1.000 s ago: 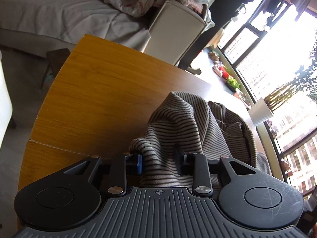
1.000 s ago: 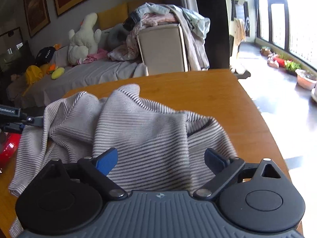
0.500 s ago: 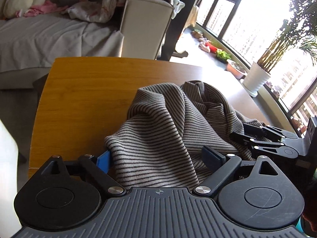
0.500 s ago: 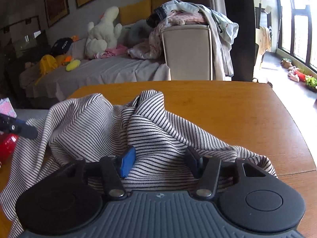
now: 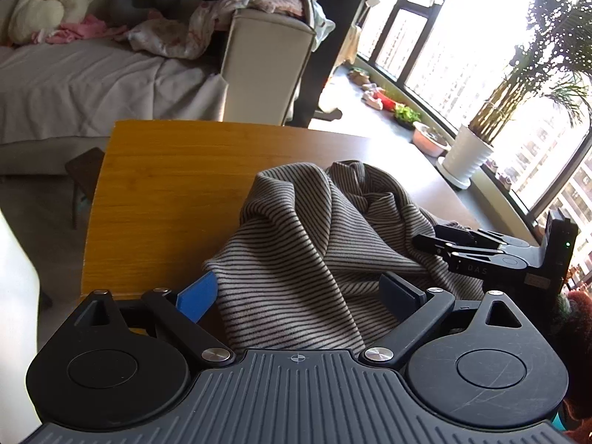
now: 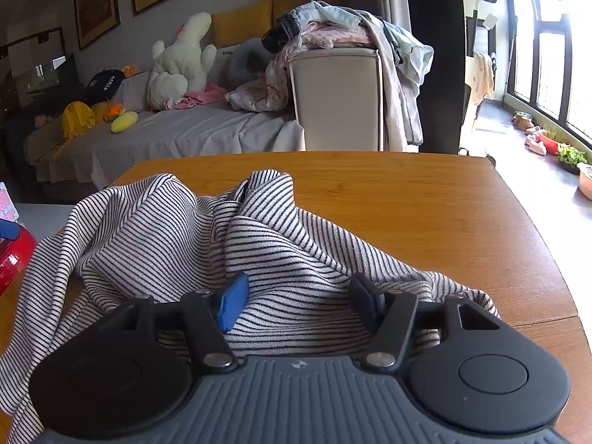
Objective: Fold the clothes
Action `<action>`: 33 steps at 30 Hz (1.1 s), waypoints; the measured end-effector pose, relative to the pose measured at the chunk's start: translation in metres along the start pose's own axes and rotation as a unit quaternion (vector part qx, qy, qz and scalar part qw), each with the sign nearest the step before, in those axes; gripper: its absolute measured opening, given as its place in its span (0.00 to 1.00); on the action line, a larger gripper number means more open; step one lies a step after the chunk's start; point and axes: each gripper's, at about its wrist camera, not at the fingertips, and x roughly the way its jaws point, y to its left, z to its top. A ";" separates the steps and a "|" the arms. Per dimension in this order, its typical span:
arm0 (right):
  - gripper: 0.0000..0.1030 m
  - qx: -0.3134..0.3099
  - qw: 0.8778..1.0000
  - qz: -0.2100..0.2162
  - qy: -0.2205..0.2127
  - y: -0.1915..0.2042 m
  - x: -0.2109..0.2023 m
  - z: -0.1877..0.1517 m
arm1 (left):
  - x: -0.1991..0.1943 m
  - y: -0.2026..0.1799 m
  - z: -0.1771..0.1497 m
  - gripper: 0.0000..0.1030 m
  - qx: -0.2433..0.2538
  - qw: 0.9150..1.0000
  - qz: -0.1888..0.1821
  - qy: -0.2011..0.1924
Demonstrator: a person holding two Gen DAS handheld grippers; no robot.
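A grey garment with thin dark stripes (image 5: pixel 314 244) lies crumpled on the wooden table (image 5: pixel 166 170). My left gripper (image 5: pixel 299 294) is open, its fingers wide apart on either side of the garment's near edge. My right gripper (image 6: pixel 298 301) is partly closed around a fold of the same striped garment (image 6: pixel 207 236), with cloth between the fingers and a gap still showing. The right gripper also shows in the left wrist view (image 5: pixel 481 251), resting on the garment's right side.
The table's far edge (image 6: pixel 314 157) faces a beige armchair heaped with clothes (image 6: pixel 340 92) and a sofa with plush toys (image 6: pixel 181 70). A red object (image 6: pixel 11 259) sits at the table's left. A potted plant (image 5: pixel 470 155) stands by the windows.
My left gripper opened wide and let the garment edge go, turning toward the window side. My right gripper narrowed around a fold of the garment and has widened slightly since.
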 end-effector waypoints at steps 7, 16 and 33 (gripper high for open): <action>0.69 -0.074 0.995 -0.036 -0.049 0.023 -0.029 0.019 | -0.020 -0.014 0.027 0.95 0.037 0.997 0.016 -0.063; 0.17 -0.150 0.989 -0.014 0.007 0.025 0.009 0.022 | 0.123 -0.046 0.060 0.94 0.122 0.990 0.072 -0.010; 0.35 -0.033 0.988 -0.150 -0.015 -0.103 0.046 0.062 | 0.142 0.009 0.093 0.41 0.076 0.980 0.180 -0.041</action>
